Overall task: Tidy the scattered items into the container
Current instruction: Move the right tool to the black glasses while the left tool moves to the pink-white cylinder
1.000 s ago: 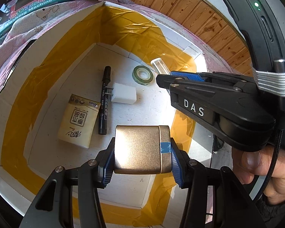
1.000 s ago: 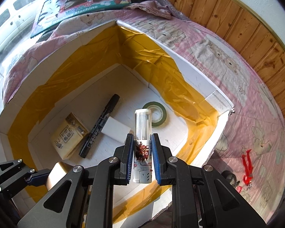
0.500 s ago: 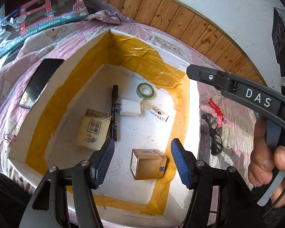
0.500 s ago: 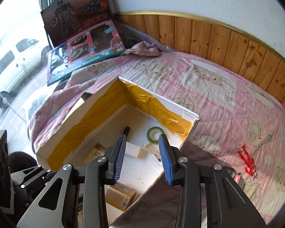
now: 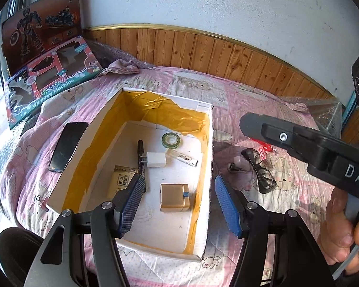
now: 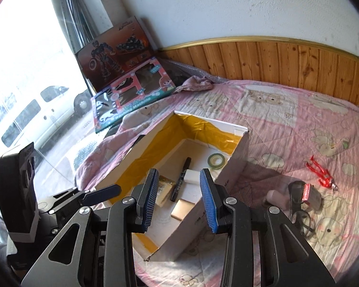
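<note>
A white cardboard box lined with yellow tape sits on the pink quilt. On its floor lie a gold box, a small clear spray bottle, a green tape roll, a black marker, a white charger and a yellow pack. My left gripper hovers open and empty above the box's near end. My right gripper is also open and empty, high over the box's near right wall. Black glasses, a red clip and a phone lie outside the box.
Toy cartons lean at the back left by the window. Wooden wall panelling runs behind the bed. A hand holds the right gripper's handle at the right edge. The quilt spreads wide to the right of the box.
The left gripper let go of the gold box and the right gripper let go of the spray bottle; both now lie in the box. Both grippers have opened and drawn back, up and away.
</note>
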